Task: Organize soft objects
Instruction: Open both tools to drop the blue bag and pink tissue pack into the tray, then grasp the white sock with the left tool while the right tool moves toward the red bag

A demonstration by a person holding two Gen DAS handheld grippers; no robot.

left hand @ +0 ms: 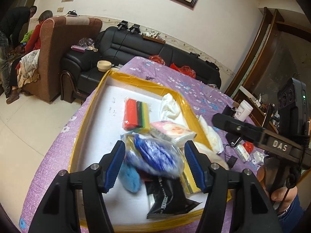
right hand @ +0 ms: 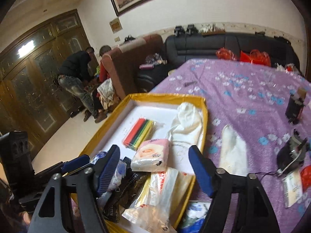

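A white foam tray with a yellow taped rim (left hand: 136,79) (right hand: 165,97) lies on the purple tablecloth. In it are a striped sponge pack (left hand: 136,116) (right hand: 139,134), a white cloth (left hand: 171,106) (right hand: 186,120), a pink tissue pack (left hand: 173,132) (right hand: 150,154), a light blue fluffy piece (left hand: 129,176) and a black packet (left hand: 167,198). My left gripper (left hand: 155,165) is open over the tray's near end. A blurred blue-and-white bagged item (left hand: 155,155) sits between its pads and looks loose. My right gripper (right hand: 155,167) stands wide open above the tissue pack and clear plastic bags (right hand: 165,186).
A white glove-like cloth (right hand: 233,151) lies on the tablecloth (right hand: 243,89) right of the tray. Farther right are a black device (right hand: 291,155), a cable and small packets. A black sofa (left hand: 126,46) and a brown armchair (left hand: 58,54) stand behind, with two people at the far left.
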